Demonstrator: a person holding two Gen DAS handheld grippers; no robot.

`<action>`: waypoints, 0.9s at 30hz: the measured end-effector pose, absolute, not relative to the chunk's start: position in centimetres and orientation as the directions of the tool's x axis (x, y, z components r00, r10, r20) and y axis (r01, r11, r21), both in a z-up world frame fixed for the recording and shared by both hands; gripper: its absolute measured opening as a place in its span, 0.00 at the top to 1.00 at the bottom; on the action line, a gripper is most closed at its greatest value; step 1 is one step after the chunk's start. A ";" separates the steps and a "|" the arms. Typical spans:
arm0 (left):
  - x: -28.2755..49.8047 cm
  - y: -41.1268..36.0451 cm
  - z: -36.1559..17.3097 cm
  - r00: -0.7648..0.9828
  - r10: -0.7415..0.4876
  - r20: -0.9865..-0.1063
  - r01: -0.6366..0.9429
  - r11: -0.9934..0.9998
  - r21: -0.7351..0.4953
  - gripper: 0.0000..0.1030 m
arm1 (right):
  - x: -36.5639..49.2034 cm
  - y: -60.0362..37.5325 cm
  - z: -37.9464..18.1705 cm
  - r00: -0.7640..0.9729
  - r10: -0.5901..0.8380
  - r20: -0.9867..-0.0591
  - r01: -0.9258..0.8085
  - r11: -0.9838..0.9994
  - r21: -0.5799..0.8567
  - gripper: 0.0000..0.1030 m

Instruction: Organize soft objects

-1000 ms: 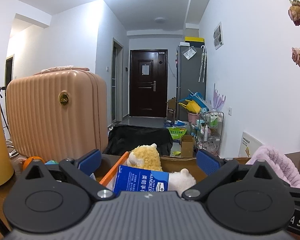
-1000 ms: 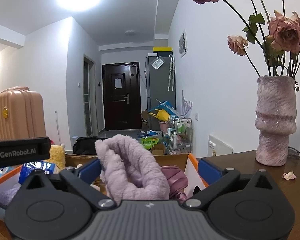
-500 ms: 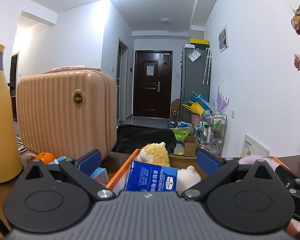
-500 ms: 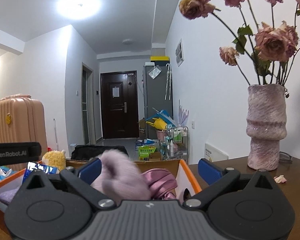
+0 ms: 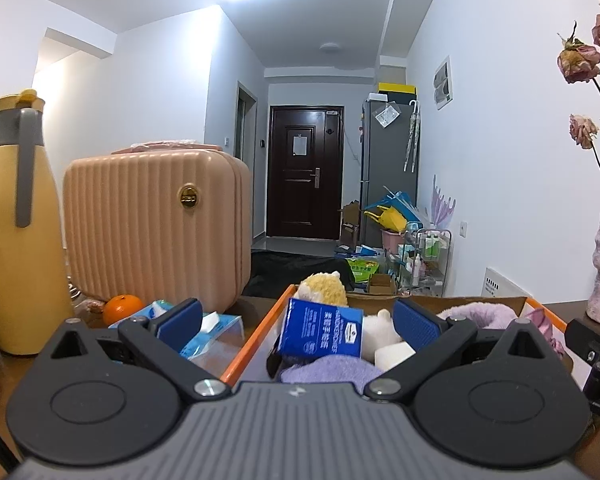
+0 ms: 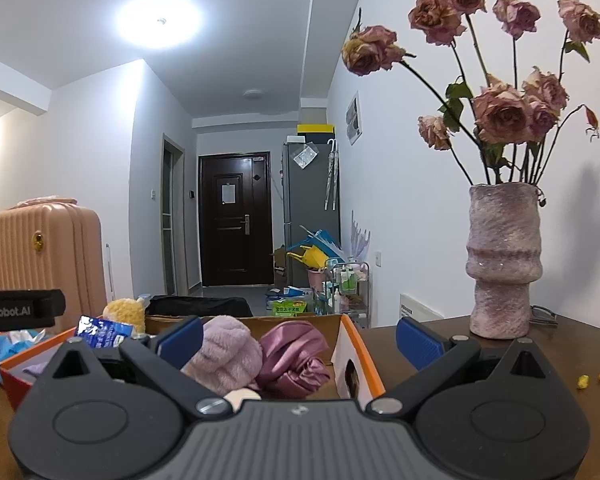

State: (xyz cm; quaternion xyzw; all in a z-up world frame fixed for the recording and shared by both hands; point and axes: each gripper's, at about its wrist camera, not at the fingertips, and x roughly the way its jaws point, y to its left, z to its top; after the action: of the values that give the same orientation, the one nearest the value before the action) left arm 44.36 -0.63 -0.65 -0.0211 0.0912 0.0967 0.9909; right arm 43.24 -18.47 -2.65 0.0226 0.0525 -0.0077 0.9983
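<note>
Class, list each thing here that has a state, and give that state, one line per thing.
left tongs: open, empty
right tongs: open, empty
orange-edged box: open, holding soft items
fluffy lilac cloth: bunched, in box
pink satin cloth: crumpled, in box
front door: closed

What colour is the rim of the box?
Orange rim, clearest in the right wrist view.

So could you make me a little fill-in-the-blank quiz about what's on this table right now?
1. The fluffy lilac item lies inside the orange-rimmed ____.
2. The dried roses stand in a pink ____.
3. The small fruit in front of the pink suitcase is an ____.
4. Both the left gripper and the right gripper are ____.

Missing words: box; vase; orange; open
</note>
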 end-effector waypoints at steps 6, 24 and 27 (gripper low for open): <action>42.2 -0.4 -0.7 0.962 0.192 -0.196 -0.201 0.979 -0.027 0.00 | 40.8 -18.7 -2.6 0.994 -0.018 -0.106 0.023 0.999 0.046 0.00; 34.4 -0.1 -0.7 0.962 0.171 -0.211 -0.180 0.984 -0.020 0.00 | 33.0 -20.0 -2.2 0.995 -0.012 -0.102 0.018 0.998 0.056 0.00; 33.0 -0.2 -0.6 0.966 0.155 -0.208 -0.161 0.987 -0.016 0.00 | 31.7 -20.3 -2.1 0.995 -0.002 -0.101 0.007 0.998 0.056 0.00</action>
State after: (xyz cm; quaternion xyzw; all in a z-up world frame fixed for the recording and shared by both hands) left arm 33.02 -0.25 -0.57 -0.0165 0.1037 0.0797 0.9913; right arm 31.65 -20.29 -2.09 0.0283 0.0507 -0.0022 0.9983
